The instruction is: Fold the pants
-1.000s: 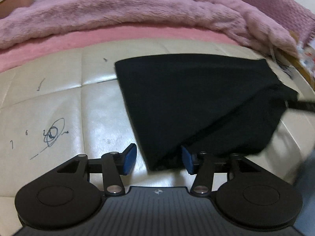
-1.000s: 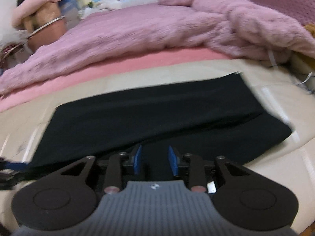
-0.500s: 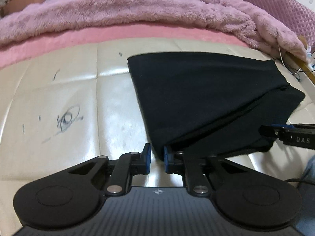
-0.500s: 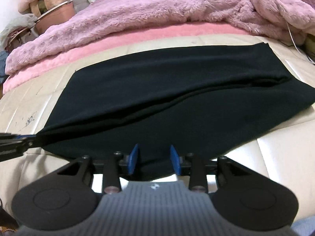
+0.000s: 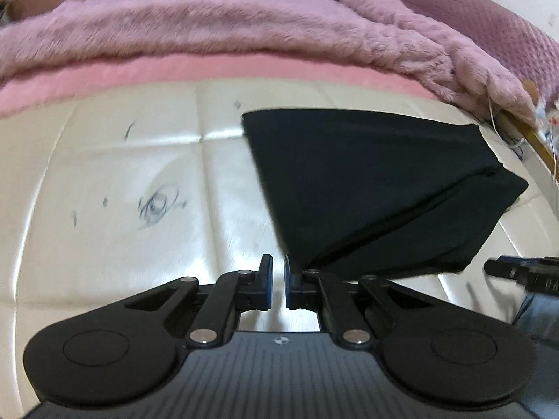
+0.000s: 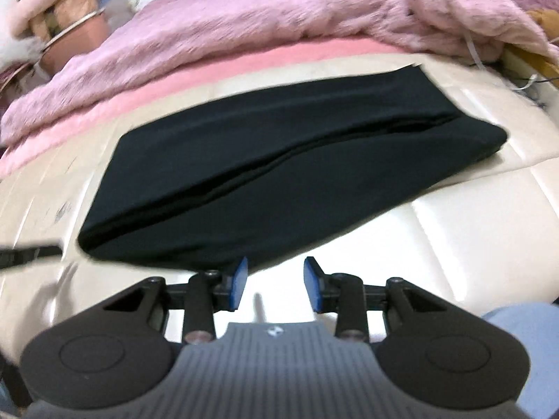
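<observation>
Cream quilted padding (image 5: 115,181), scribbled with pen marks, is seen at the foot of a bed, where one fluffy pink blanket (image 5: 216,24) is heaped behind a pink sheet (image 5: 174,70); one pair of black pants (image 5: 377,181), already doubled over, lies flat on the padding with two layers showing along its near edge; the left gripper (image 5: 276,281) is seen with its fingers just closed nearly together, the near corner of the pants beside them and apparently not pinched between them; the right gripper (image 6: 275,281) is held with its fingers parted, empty, just off the near edge of the pants; two grippers are counted, one in each wrist view; a risk is judged that the left fingers have missed the corner, or that only the top layer is caught, so the fold could skew or fall open.
</observation>
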Available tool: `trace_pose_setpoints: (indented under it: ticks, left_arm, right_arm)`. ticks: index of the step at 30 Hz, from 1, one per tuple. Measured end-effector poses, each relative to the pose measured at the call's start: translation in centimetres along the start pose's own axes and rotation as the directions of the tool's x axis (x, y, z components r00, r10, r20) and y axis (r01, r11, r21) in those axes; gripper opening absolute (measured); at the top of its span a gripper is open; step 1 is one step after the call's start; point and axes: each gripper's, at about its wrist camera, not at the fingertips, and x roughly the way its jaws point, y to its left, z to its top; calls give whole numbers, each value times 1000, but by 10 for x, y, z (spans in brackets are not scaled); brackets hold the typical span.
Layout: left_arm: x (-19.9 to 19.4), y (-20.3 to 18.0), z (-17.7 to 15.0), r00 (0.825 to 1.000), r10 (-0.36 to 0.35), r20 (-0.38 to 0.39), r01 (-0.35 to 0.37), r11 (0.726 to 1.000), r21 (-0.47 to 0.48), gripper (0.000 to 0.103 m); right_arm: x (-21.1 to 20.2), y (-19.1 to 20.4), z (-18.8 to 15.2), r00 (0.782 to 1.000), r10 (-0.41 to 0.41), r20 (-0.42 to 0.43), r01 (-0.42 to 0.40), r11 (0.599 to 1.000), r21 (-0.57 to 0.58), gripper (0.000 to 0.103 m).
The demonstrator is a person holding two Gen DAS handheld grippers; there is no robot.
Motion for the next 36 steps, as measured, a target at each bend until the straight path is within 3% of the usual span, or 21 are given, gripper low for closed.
trace_pose_setpoints:
  ticks: [4, 7, 9, 13, 17, 21, 22, 23, 24, 28, 34, 36]
  left_arm:
    - [14, -14, 13, 1000, -21, 13, 21, 998, 57, 7]
    - [26, -20, 18, 999, -45, 5, 45, 996, 79, 7]
    - [34, -20, 19, 999, -46, -4, 47, 995, 84, 7]
    - [38, -14, 17, 998, -67, -12, 68, 995, 70, 7]
    - [41, -5, 15, 996, -85, -15, 85, 995, 47, 7]
    - [45, 0, 15, 995, -96, -20, 97, 995, 29, 7]
    - [46, 0, 15, 995, -93, -23, 93, 995, 31, 7]
    - [47, -1, 15, 996, -84, -27, 85, 996, 38, 6]
    - [48, -1, 15, 996, -77, -33, 78, 996, 42, 6]
    - [51, -1, 17, 997, -64, -51, 66, 997, 33, 6]
    - [53, -4, 16, 997, -50, -59, 54, 997, 57, 6]
    - [52, -1, 17, 996, -62, -61, 65, 997, 42, 6]
  right_arm:
    - [8, 25, -11, 1000, -28, -13, 27, 996, -82, 31]
    - [9, 52, -18, 996, -82, 29, 87, 966, -242, 31]
    - [12, 70, -22, 991, -118, 57, 131, 917, -377, 31]
    - [22, 99, -39, 974, -189, 128, 227, 761, -608, 28]
    - [30, 111, -50, 958, -224, 179, 283, 632, -722, 26]
    - [42, 120, -57, 950, -246, 192, 298, 527, -796, 25]
    - [43, 122, -59, 946, -251, 207, 311, 505, -805, 23]
    - [45, 123, -60, 942, -254, 219, 320, 485, -814, 8]
    - [45, 124, -60, 940, -256, 225, 325, 471, -820, 0]
    - [25, 119, -59, 939, -224, 262, 338, 449, -827, 0]
    - [25, 111, -79, 960, -225, 167, 246, 390, -888, 0]
    - [26, 110, -74, 963, -223, 149, 232, 412, -881, 0]
